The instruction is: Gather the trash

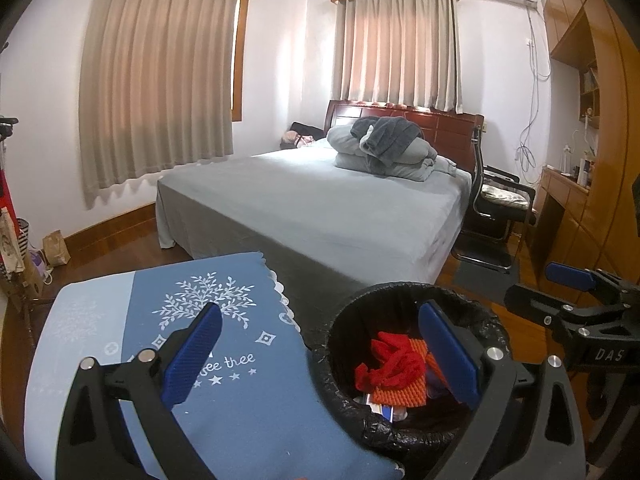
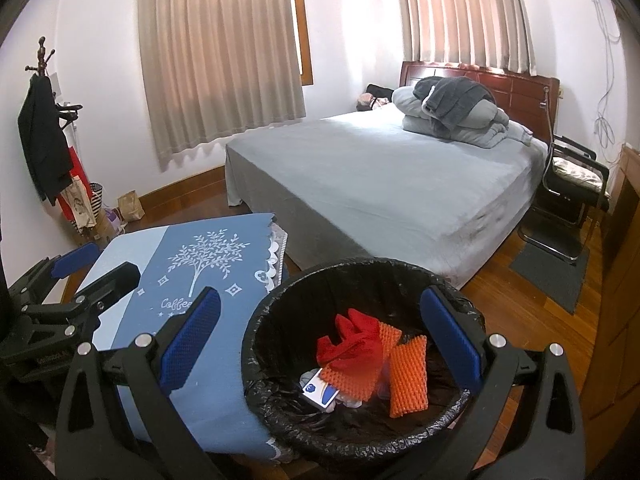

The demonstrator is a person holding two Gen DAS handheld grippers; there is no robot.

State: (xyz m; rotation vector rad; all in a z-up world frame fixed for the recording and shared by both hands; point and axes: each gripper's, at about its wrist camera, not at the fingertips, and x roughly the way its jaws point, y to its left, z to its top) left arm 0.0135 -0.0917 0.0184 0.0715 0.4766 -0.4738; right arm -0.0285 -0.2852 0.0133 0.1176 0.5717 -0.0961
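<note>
A round bin with a black liner (image 1: 404, 436) (image 2: 276, 292) stands beside a small table under a blue cloth (image 1: 240, 420) (image 2: 224, 400). In the bin lie a red mesh net (image 1: 392, 364) (image 2: 352, 348), orange foam sleeves (image 1: 404, 394) (image 2: 408, 376) and a white and blue packet (image 2: 320, 390). My left gripper (image 1: 320, 360) hangs open above the table edge and the bin, holding nothing. Over the bin my right gripper (image 2: 320, 344) is open and empty too. Each gripper shows at the edge of the other's view, the right gripper (image 1: 572, 292) and the left gripper (image 2: 84, 272).
A bed with a grey sheet (image 1: 320, 208) (image 2: 380, 184) and folded bedding stands behind the bin. A black chair (image 1: 496, 208) and wooden cabinets (image 1: 592, 160) are on the right. A coat stand (image 2: 44, 128) and bags (image 2: 80, 204) line the left wall.
</note>
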